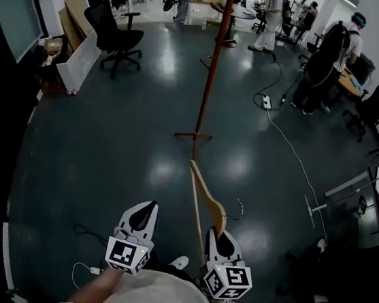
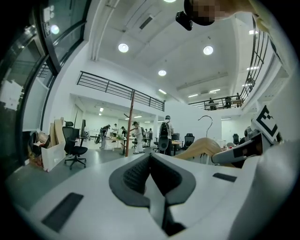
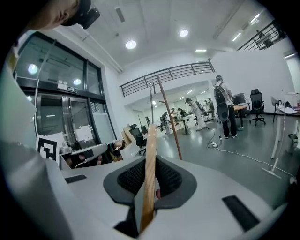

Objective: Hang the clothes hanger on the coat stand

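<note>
**Colours and patterns.** My left gripper (image 1: pixel 145 208) and my right gripper (image 1: pixel 216 232) were white, with dark grey ribbed pads (image 2: pixel 136 176). The left marker cube (image 1: pixel 126 255) and the right marker cube (image 1: pixel 228 280) bore black squares on white. The clothes hanger (image 1: pixel 206 196) was pale honey wood. The coat stand (image 1: pixel 210 74), farther off, was reddish brown. The floor (image 1: pixel 108 144) was glossy dark blue-grey. The office chair (image 1: pixel 114 35), far left, was black.

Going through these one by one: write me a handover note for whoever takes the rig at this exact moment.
Left tool: shut, empty, held level with the right one.
Right tool: shut on the wooden hanger, gripping one arm of it.
Coat stand: upright, ahead of both tools, apart from the hanger.
Done: hanger is in the grip.
Left: carry it forward and hook it onto the stand.
</note>
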### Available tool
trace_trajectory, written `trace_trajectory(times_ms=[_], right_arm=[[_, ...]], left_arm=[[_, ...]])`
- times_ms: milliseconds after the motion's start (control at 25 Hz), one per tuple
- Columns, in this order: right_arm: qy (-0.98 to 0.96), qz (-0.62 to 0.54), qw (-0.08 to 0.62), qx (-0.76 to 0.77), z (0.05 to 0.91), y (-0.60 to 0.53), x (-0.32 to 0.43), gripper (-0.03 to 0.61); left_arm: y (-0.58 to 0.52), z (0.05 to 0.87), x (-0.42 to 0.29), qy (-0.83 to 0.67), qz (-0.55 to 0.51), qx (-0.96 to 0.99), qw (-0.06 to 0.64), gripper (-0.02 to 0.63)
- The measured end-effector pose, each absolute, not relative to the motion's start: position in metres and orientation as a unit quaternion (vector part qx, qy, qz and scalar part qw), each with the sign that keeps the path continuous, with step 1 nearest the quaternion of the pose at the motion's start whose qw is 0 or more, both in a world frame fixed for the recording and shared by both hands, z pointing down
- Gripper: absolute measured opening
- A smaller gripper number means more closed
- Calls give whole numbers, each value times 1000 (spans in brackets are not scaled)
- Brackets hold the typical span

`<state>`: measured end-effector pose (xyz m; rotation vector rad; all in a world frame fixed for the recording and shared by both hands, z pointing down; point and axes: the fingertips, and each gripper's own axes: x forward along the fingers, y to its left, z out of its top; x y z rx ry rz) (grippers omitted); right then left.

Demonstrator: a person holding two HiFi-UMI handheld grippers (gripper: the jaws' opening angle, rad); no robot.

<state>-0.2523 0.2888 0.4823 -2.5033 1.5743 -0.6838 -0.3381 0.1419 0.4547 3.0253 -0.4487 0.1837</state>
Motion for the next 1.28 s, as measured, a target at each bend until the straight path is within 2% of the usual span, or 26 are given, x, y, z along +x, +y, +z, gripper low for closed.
trace_trajectory(times_ms=[480,760,920,1080,1280], right_arm=[[521,-226,33,-823,487,267,-122,70],[544,-230,17,-807,492,187,-9,69],[556,-226,29,-800,486,138,27,69],[569,-243,26,-785,490,97,46,70],[605,-231,4,-762,478,58,66,69]], left_arm=[[125,463,-181,-97,13,993,67,12],[47,466,-59,-102,6,993,63,12],[10,445,-8,-91,-15,995,38,12],[-20,424,22,-91,-46,994,34,12],[-44,438,26,-114,4,993,38,12]])
